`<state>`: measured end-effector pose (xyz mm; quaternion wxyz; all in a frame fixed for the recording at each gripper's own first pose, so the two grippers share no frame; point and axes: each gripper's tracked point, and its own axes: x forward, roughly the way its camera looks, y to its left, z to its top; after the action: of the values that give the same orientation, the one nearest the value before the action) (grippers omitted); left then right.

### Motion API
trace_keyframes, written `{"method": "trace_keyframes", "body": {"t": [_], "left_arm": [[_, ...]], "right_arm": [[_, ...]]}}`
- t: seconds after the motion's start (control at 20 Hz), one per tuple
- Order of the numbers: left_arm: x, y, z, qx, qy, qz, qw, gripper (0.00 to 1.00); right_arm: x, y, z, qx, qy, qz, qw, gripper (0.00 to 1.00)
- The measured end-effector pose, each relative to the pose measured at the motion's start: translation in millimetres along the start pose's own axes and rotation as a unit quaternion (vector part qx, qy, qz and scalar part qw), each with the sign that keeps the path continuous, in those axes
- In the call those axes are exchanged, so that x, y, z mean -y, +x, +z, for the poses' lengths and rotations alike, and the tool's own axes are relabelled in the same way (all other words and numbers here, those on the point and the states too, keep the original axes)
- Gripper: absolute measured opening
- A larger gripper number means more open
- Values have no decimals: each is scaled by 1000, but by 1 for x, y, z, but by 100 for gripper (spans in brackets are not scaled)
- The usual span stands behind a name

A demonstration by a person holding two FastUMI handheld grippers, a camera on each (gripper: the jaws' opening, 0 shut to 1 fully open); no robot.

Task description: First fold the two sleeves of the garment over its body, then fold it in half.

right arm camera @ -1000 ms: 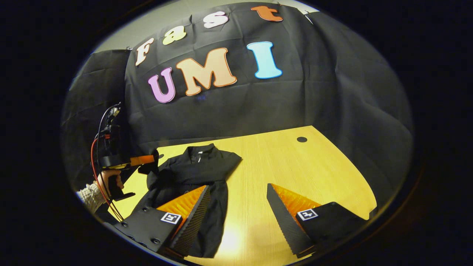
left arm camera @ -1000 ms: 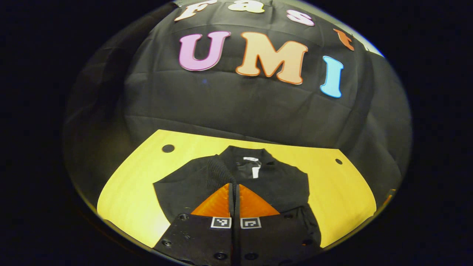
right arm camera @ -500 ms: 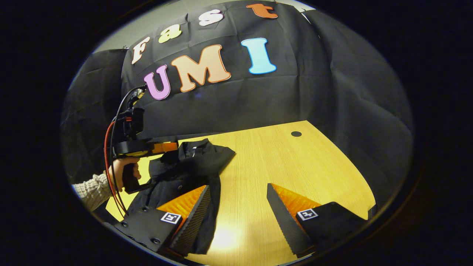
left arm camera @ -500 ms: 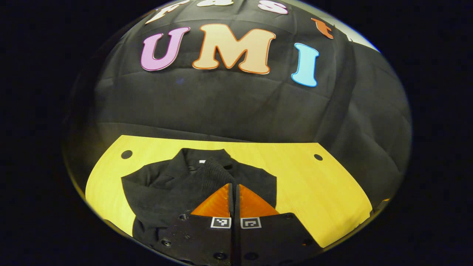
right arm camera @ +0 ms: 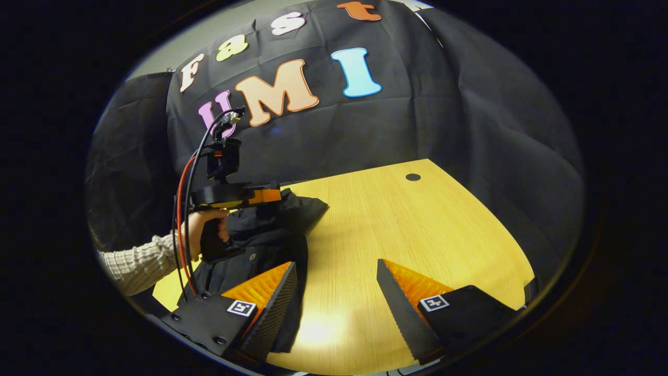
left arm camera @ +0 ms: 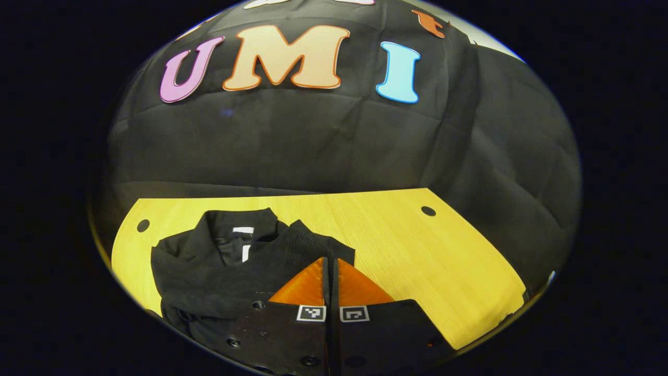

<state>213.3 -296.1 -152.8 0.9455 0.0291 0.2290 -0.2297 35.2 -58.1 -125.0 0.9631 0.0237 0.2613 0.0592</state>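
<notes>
**Left tongs clamped on a sleeve cuff above the garment, right tongs held apart**

In the left gripper view, the black garment with a ribbed collar and a white neck tag (left arm camera: 219, 261) lies rumpled on the yellow wooden table (left arm camera: 417, 261), ahead of the left gripper (left arm camera: 330, 266) and to its left. The fingers of this gripper stand pressed together, and a ribbed black sleeve cuff (left arm camera: 300, 243) rises from just between their tips, so they are clamped on it. To the right of the fingers the tabletop lies bare up to a small dark round hole (left arm camera: 428, 211) near the far edge.

In the right gripper view, a hand (right arm camera: 201, 232) in a pale knitted sleeve (right arm camera: 138, 261) holds the left gripper by its handle, far to the left of the right gripper (right arm camera: 336, 271) and ahead of it; red and black cables (right arm camera: 182, 209) loop from its top. Its tip sits above the garment's upper part, with dark cloth bunched beneath it. The garment's lower part runs back toward the right gripper's left finger, which hides some of it. The right gripper's fingers stand wide apart with nothing between them, over bare wood just right of the garment.
</notes>
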Motion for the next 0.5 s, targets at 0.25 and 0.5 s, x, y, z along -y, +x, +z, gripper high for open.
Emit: {"method": "trace_keyframes", "body": {"t": [0.25,0.5], "left_arm": [[8,18,-16,-17,14,7,1000,0],[33,20,-32,-34,-8,-23,999,4]], "right_arm": [[15,-5,-8,-6,15,-6,1000,98],[15,-3,-15,-12,4,-1,1000,98]]}}
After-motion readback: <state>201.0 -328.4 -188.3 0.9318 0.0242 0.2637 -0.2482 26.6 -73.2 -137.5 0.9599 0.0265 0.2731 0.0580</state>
